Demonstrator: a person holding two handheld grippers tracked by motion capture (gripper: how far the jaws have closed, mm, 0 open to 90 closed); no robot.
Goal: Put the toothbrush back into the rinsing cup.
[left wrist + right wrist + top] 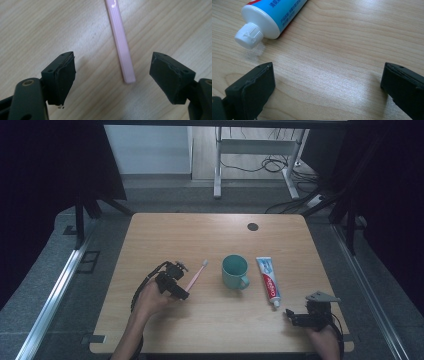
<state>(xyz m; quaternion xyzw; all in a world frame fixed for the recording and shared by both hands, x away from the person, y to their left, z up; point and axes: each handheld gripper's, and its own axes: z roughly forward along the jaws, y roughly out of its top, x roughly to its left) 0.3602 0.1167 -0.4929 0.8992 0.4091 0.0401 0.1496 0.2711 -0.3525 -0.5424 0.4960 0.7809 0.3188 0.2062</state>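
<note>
The wooden table [210, 230] carries three things in a row: a teal mug [235, 271] in the middle, a toothpaste tube [267, 279] just to its right, a pink toothbrush [196, 275] just to its left, lying flat with its bristles away from the person; nothing is lifted yet, so the work looks barely begun. The left gripper [179, 292] is at the toothbrush's handle end, jaws spread to either side of it without touching (in the left gripper view the handle tip sits between the pads, nearer the right one); closing and lifting are left. The right gripper [296, 316] rests near the tube's white cap [249, 35], jaws wide apart around bare wood. Beyond the table: grey floor, a white desk frame [255, 150], trailing cables, dark curtains at both sides.
</note>
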